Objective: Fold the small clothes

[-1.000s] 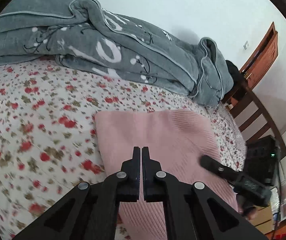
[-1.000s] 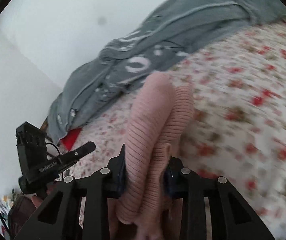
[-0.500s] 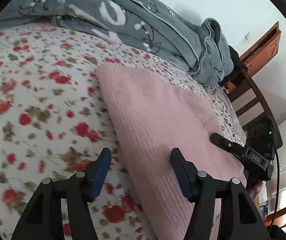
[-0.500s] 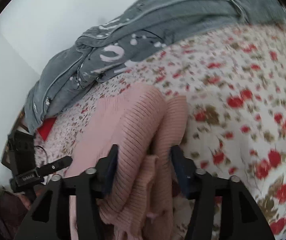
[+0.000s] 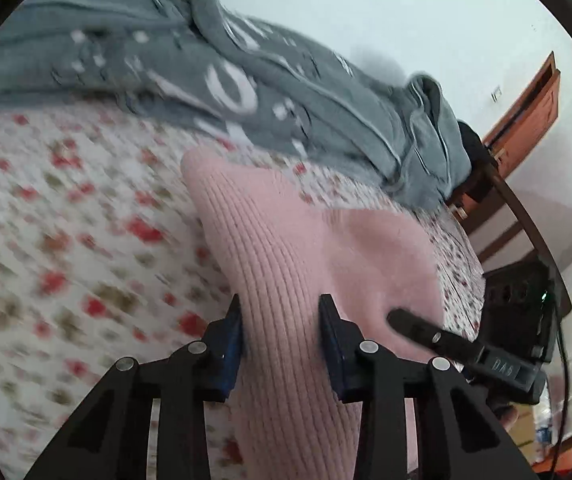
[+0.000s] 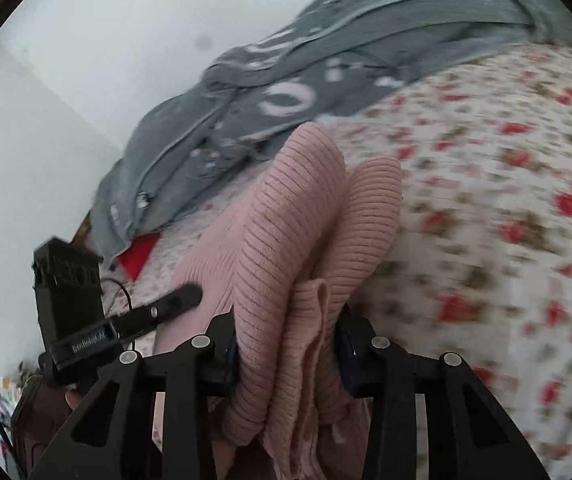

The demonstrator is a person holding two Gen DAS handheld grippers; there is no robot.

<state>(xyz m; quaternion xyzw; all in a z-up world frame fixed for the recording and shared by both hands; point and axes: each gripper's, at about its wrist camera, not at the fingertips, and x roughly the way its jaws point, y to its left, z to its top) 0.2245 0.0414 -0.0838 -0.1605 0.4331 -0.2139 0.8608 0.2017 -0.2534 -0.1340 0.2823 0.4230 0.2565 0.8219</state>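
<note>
Both grippers pinched on the pink ribbed sweater, lifted off the floral bedsheet.

Left gripper (image 5: pixel 280 322): jaws just closed in, pads pressing both sides of a raised ridge of the pink ribbed sweater (image 5: pixel 286 248); the fabric peaks up toward the grey blanket (image 5: pixel 246 80) at the far edge of the bed. Right gripper (image 6: pixel 289 334): jaws also just closed in, clamped on a bunched stack of several folds of the same sweater (image 6: pixel 297 216), two rounded folds standing up ahead of the fingertips. Rest of the sweater drapes down onto the floral bedsheet (image 5: pixel 66 240), toward the bed edge near the wooden chair (image 5: pixel 501 200). Each wrist view shows the other gripper's black finger at the sweater's side. A red item (image 6: pixel 140 254) lies on the sheet just below the blanket's edge. Sheet pattern is motion-blurred in both views.
</note>
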